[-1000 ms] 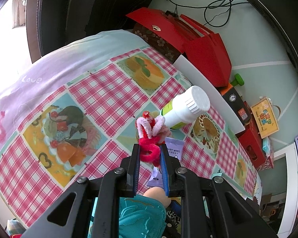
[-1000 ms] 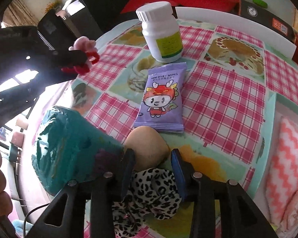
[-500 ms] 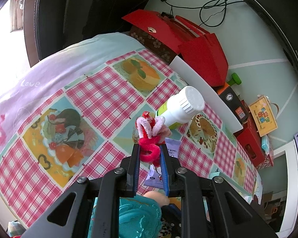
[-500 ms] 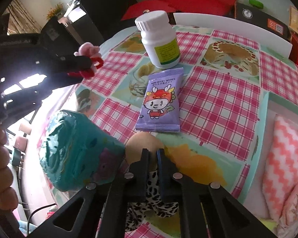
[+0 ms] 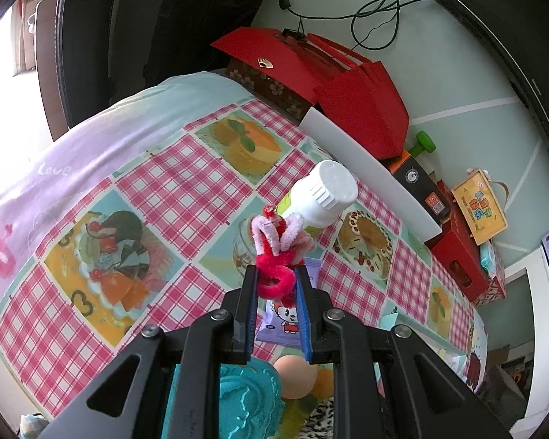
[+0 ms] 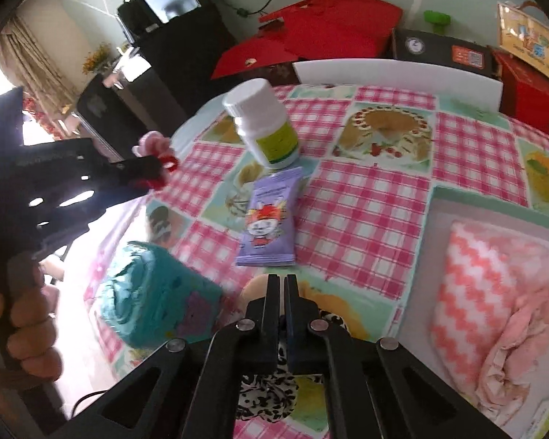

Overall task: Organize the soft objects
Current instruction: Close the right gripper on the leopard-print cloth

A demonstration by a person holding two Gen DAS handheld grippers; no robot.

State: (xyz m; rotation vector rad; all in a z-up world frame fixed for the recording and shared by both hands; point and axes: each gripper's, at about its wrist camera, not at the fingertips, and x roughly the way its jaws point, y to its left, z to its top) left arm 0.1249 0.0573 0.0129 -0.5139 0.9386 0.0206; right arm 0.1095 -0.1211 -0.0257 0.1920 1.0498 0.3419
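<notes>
My left gripper (image 5: 274,274) is shut on a red and pink pipe-cleaner ornament (image 5: 274,241) and holds it in the air above the checked tablecloth. The right wrist view shows that gripper (image 6: 157,172) at the left with the ornament (image 6: 152,144) sticking out. My right gripper (image 6: 282,280) is shut, its jaws pinching the leopard-print scrunchie (image 6: 267,395), which hangs under it. Just beyond its tips lies a beige egg-shaped ball (image 6: 254,289), and left of that a teal soft pouch (image 6: 153,292). The scrunchie (image 5: 322,417) also shows at the bottom of the left wrist view.
A purple baby-wipes pack (image 6: 271,219) and a white bottle (image 6: 263,124) stand mid-table. At the right, a light tray (image 6: 432,197) holds a pink zigzag cloth (image 6: 494,281). Red boxes (image 6: 329,25) and a white board (image 6: 395,73) line the far edge. A hand (image 6: 29,329) grips the left tool.
My right gripper's jaws closed from open around the egg-shaped ball to shut on the scrunchie, then rose a little. The left gripper kept its hold and stayed about in place.
</notes>
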